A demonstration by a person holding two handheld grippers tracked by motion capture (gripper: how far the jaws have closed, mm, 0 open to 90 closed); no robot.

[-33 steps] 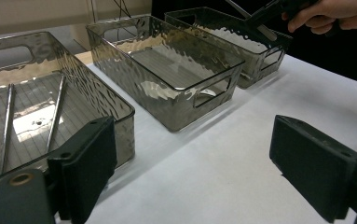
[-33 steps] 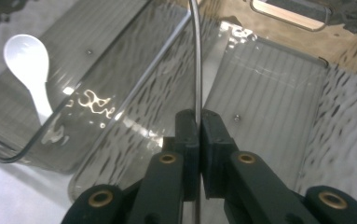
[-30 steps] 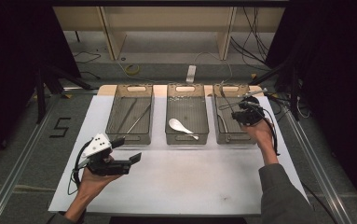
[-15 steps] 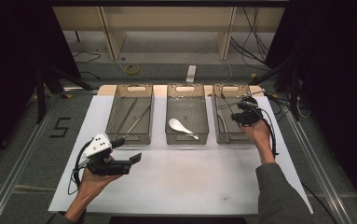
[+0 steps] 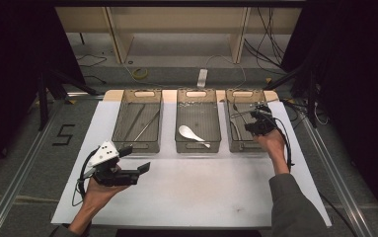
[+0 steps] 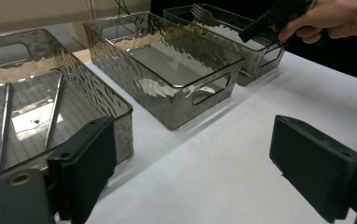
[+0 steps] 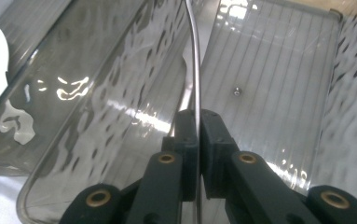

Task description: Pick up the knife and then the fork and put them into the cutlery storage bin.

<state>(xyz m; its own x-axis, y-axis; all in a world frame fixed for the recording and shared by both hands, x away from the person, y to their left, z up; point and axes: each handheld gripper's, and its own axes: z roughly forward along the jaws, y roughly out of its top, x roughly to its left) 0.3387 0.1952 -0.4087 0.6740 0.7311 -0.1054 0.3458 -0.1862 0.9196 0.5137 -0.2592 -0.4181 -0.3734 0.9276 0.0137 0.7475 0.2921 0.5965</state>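
Three smoky clear bins stand in a row on a white mat (image 5: pixel 201 192). My right gripper (image 5: pixel 249 126) hangs over the right bin (image 5: pixel 241 147), shut on the thin handle of a metal fork (image 7: pixel 195 60). The fork's tines (image 6: pixel 202 13) point up and away above that bin. In the right gripper view the pads (image 7: pixel 186 130) press on the handle from both sides. My left gripper (image 5: pixel 137 159) is held open above the mat, in front of the left bin (image 5: pixel 138 149), with nothing between its pads (image 6: pixel 90 163).
The left bin holds two long metal sticks (image 5: pixel 144 126). A white spoon (image 5: pixel 189 132) lies in the middle bin (image 5: pixel 198 147). Cables run along the floor behind the table and on the right. Metal rails border the mat on both sides.
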